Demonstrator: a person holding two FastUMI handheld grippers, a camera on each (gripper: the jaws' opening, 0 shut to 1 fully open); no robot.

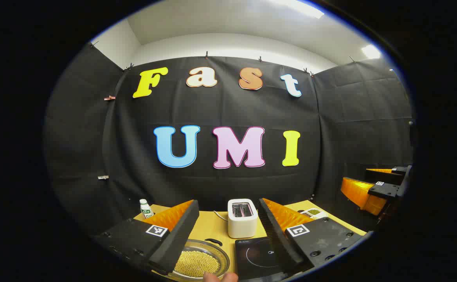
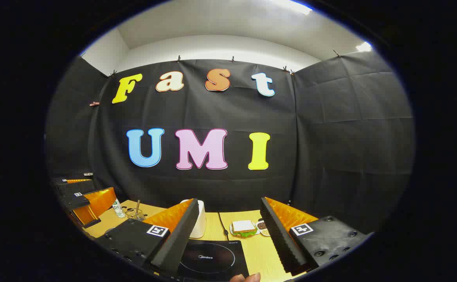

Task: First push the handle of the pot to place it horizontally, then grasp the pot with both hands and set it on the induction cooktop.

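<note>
One shallow round metal pot [image 1: 199,259] filled with small yellow beans, with one black handle [image 1: 213,241] at its far rim. One flat black induction cooktop [image 2: 212,259]. One white two-slot toaster [image 1: 242,217]. One small white bottle with a green label [image 1: 146,208]. One sandwich on a plate [image 2: 244,228]. One clear glass with a stick in it [image 2: 135,213]. Two small dishes of dark bits [image 2: 263,227], side by side. One light wooden tabletop [image 2: 259,250]. Two tools: one left tool [image 1: 228,243], one right tool [image 2: 228,243].
</note>
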